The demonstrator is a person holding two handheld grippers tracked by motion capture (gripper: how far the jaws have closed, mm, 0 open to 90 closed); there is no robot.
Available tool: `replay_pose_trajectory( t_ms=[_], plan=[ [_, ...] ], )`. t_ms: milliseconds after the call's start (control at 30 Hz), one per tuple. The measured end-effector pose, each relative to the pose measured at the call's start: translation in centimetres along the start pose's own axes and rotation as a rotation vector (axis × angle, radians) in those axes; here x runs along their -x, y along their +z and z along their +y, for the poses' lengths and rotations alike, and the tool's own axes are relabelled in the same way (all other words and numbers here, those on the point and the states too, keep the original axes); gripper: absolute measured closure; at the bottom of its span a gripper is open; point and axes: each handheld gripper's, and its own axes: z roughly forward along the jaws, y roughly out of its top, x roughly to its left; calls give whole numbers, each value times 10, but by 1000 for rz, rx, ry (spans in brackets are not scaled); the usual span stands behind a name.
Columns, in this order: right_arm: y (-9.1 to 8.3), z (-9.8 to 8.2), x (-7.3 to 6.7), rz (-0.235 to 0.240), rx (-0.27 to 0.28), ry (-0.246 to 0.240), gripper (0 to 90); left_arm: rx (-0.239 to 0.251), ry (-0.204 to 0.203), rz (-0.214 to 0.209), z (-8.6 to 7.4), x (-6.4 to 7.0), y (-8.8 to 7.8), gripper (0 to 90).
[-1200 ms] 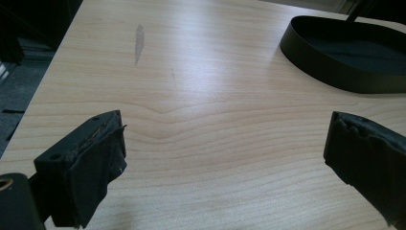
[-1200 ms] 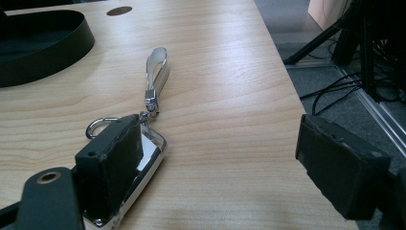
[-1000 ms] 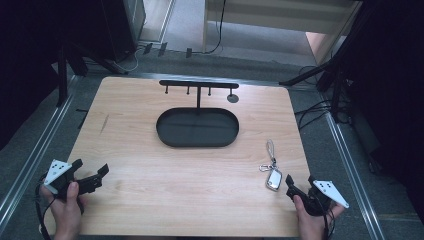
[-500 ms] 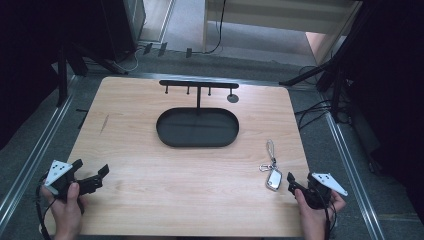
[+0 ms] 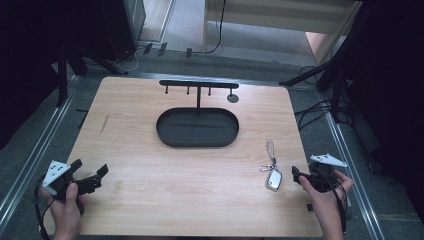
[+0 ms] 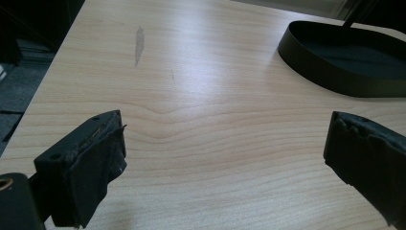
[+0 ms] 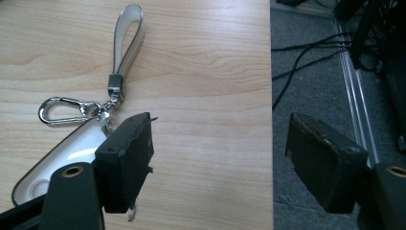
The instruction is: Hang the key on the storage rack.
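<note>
Wooden bench (image 5: 150, 200) with a black tray (image 5: 197, 127) mid-back; right tongs (image 5: 298, 178), open and empty, hover beside a key fob (image 5: 273, 178); left tongs (image 5: 95, 177) gape, empty.

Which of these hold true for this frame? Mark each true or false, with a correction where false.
1. The key fob lies on the table, held by neither gripper. True.
2. The black oval tray holds the key fob. False: the fob lies outside it, near the right gripper.
3. The left gripper stands open over bare wood. True.
4. The right gripper is clamped on the strap. False: its jaws are open and nothing is between them.
</note>
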Motion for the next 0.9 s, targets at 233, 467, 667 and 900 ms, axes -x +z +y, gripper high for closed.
replay_pose_trajectory(
  t_ms=[233, 467, 667, 900],
  plan=[
    [14, 26, 5, -64, -186, -79, 249, 0, 2, 1, 0, 1, 0, 7],
    [30, 58, 5, -90, -411, -112, 247, 1, 4, 5, 0, 0, 1, 7],
    [41, 74, -10, -90, -569, -159, 250, 1, 0, 3, 0, 0, 1, 7],
    [55, 78, -25, -93, -683, -114, 317, 1, -2, 3, 0, 0, 1, 7]
  ],
)
